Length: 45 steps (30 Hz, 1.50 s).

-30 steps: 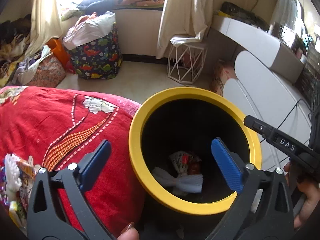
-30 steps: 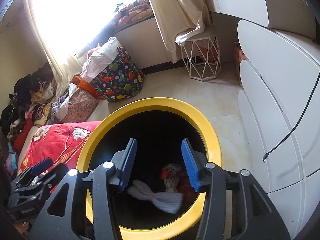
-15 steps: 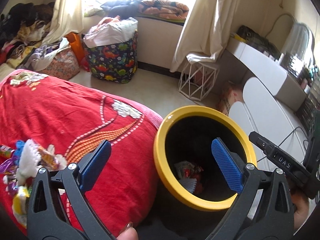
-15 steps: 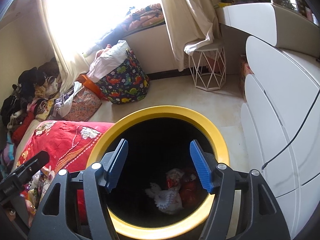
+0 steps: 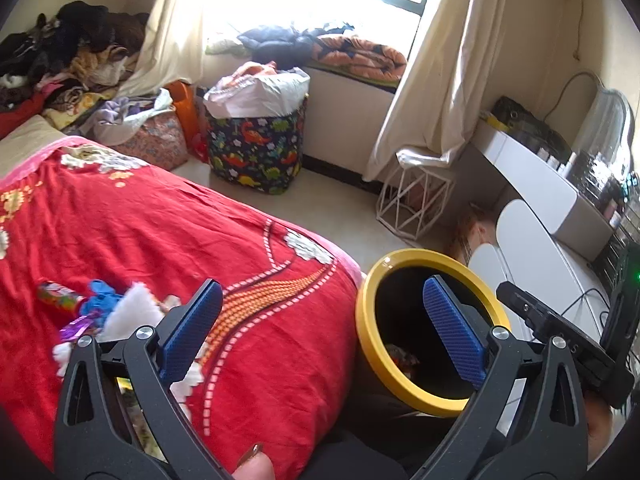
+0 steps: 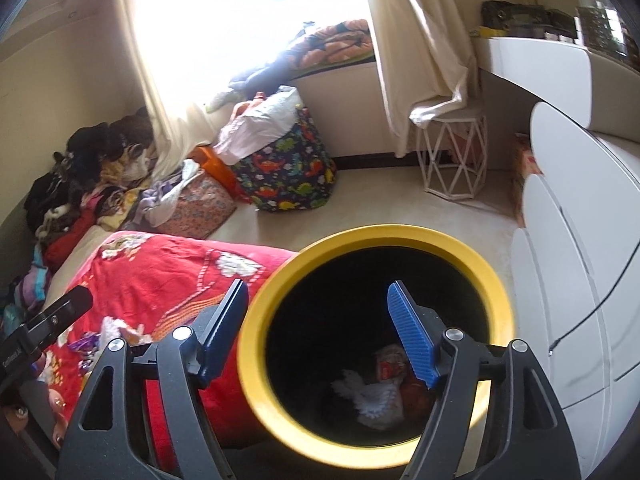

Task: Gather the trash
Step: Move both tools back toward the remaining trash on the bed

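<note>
A black bin with a yellow rim [image 5: 368,344] [image 6: 256,376] stands on the floor beside the bed. White paper [image 6: 376,400] and red wrappers [image 6: 390,364] lie at its bottom. A pile of trash [image 5: 100,312] with white paper, blue scraps and a coloured wrapper lies on the red blanket [image 5: 160,232]; it also shows in the right wrist view [image 6: 116,332]. My left gripper [image 5: 324,332] is open and empty, above the blanket's edge and the bin. My right gripper [image 6: 316,336] is open and empty over the bin's mouth.
White curved drawers [image 6: 568,280] stand right of the bin, with a cable [image 6: 588,312] hanging over them. A dinosaur-print basket [image 5: 256,152], a white wire stool [image 5: 416,200] and heaps of clothes [image 5: 72,60] stand by the window wall.
My left gripper has swung left and up, away from the bin toward the trash pile on the blanket. My right gripper has risen and opened wider; white paper came to rest in the bin.
</note>
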Each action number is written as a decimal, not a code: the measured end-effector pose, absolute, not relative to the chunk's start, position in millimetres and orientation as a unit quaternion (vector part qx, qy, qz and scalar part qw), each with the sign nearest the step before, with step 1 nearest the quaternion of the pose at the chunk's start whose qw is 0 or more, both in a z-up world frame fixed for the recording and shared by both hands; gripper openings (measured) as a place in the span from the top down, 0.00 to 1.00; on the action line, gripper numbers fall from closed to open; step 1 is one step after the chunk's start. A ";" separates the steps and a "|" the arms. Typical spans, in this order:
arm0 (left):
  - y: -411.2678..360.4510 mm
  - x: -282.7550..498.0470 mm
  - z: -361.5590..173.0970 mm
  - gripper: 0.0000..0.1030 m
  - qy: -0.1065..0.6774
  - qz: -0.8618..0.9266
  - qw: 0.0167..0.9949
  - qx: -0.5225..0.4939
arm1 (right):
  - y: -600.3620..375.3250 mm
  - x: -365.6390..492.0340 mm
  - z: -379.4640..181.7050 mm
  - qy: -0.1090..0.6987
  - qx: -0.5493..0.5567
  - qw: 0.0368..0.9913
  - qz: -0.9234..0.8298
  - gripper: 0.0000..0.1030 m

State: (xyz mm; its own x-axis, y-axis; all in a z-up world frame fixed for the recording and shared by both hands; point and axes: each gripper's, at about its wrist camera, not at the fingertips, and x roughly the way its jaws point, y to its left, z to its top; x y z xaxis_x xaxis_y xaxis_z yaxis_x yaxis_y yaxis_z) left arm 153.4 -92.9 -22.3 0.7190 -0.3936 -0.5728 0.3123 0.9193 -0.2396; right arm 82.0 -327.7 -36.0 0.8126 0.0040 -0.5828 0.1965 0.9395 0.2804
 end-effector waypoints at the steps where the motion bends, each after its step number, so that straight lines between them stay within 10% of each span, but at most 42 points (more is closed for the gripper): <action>1: -89.5 152.9 -21.6 0.10 0.321 -0.187 0.926 -0.066 | -323.0 82.2 -33.8 0.300 0.159 0.939 -0.045 0.30; 45: 95.2 152.0 -2.4 0.10 0.273 -0.019 0.944 -0.184 | -133.8 105.8 -13.5 0.321 0.036 0.937 0.133 0.22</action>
State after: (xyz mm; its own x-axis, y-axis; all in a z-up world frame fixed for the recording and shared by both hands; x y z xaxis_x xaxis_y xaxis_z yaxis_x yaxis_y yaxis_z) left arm 152.0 95.2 -2.4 0.8498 -0.1360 -0.5092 -0.0647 0.9319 -0.3569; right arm 105.8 -133.8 -13.5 0.7586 0.2724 -0.5918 -0.2258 0.9620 0.1534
